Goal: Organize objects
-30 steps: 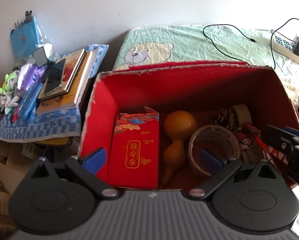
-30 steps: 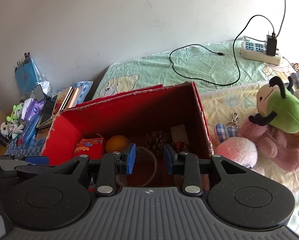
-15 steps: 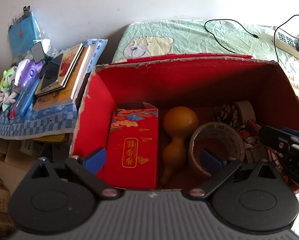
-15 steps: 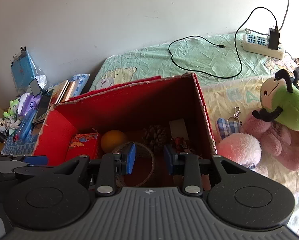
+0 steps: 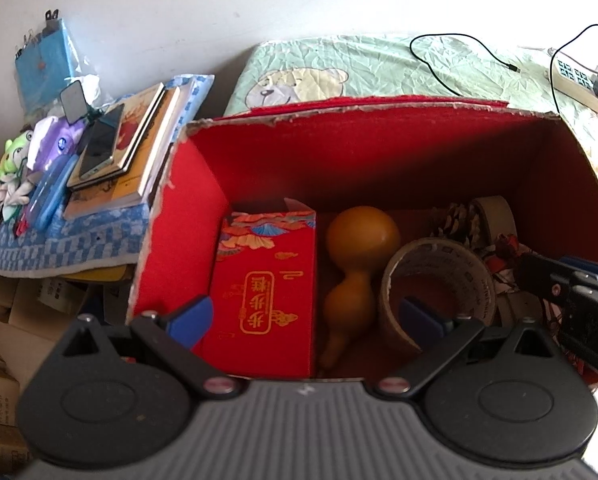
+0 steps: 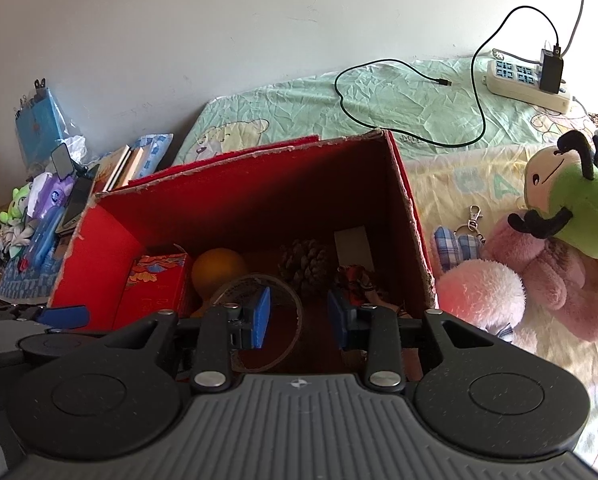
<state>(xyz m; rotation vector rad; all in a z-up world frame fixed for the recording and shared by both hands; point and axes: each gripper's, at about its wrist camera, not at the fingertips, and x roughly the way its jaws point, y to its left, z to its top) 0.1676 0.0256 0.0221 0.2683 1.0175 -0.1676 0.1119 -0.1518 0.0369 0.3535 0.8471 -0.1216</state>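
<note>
Red box [image 5: 203, 208] sits open-topped on a bed with a green bear-print sheet [image 5: 339, 68]. Inside, from left to right: a red packet with gold lettering [image 5: 265, 284] against the left wall, an orange gourd [image 5: 359, 252] beside it, a wide tape roll [image 5: 435, 276] standing on edge, then a pine cone [image 5: 459, 218] and a smaller tape roll [image 5: 495, 216] toward the back right corner.

Left gripper [image 5: 307, 320] hangs over the near edge of the box, fingers spread wide, nothing between them; one blue pad [image 5: 191, 318] sits over the left wall, the other inside the wide tape roll's ring.

Right gripper [image 6: 299, 316] hovers over the box's near right part, fingers narrowly apart and empty, the wide tape roll [image 6: 259, 292] below the left pad.

Outside the box: stacked books with a phone on top [image 5: 115, 152] on a blue checked cloth to the left; a green and pink plush toy [image 6: 559, 240], a plaid keychain [image 6: 457, 240], a power strip [image 6: 527, 80] and a black cable [image 6: 399, 96] on the bed to the right.
</note>
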